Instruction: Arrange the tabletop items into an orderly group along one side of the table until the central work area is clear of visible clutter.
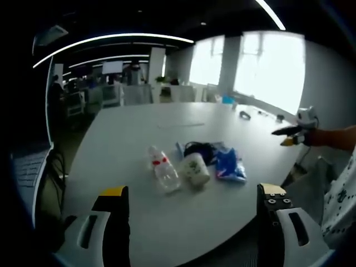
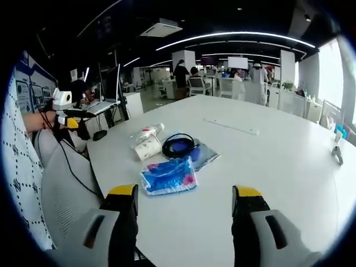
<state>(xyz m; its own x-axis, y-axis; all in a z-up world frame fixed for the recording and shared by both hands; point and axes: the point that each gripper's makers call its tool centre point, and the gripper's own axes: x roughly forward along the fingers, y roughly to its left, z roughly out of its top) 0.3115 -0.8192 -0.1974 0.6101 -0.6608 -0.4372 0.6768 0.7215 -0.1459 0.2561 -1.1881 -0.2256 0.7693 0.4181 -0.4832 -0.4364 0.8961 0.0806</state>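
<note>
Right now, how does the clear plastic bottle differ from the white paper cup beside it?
The clear plastic bottle with a red label is see-through and longer; the white paper cup with green print is opaque and shorter. The bottle is slim, while the cup is wider and tapers. Both lie on their sides on the white table, next to each other.

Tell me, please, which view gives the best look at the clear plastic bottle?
The left gripper view: the bottle lies full-length with its red label facing the camera. In the right gripper view, the bottle lies farther away, half hidden behind the paper cup.
</note>
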